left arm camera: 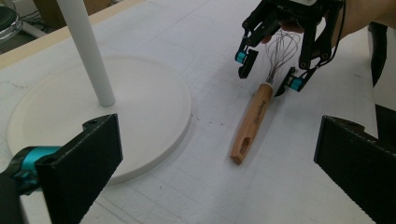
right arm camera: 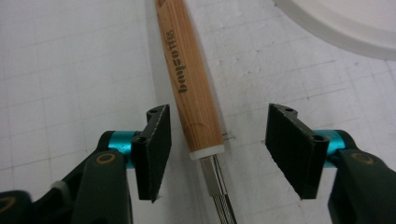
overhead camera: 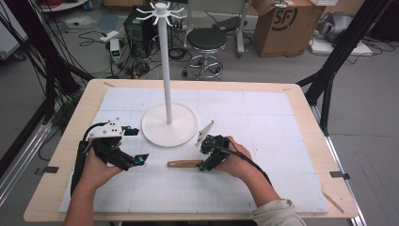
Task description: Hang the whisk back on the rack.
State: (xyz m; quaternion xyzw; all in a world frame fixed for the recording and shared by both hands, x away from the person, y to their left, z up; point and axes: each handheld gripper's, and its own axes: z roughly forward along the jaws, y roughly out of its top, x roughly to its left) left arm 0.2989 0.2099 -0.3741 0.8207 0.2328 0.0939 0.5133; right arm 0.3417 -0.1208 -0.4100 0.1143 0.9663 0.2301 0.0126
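A whisk with a wooden handle [overhead camera: 183, 163] lies flat on the white mat, in front of the stand's round base. My right gripper [overhead camera: 203, 160] is lowered over it where the handle [right arm camera: 191, 93] meets the metal neck. Its jaws stand open astride that spot: one pad is close beside the wood and the other stands well off. The wire loops [left arm camera: 280, 49] lie under the right gripper [left arm camera: 268, 74]. My left gripper [overhead camera: 136, 145] rests to the left of the whisk handle [left arm camera: 252, 119], wide open with nothing between its jaws.
A white stand with a tall pole [overhead camera: 164, 61] and a round base [overhead camera: 155, 127] stands mid-table, just beyond both grippers. The white mat [overhead camera: 263, 188] covers the wooden table [overhead camera: 94, 89]. A stool [overhead camera: 206, 42], a cardboard box [overhead camera: 287, 28] and cables lie on the floor beyond.
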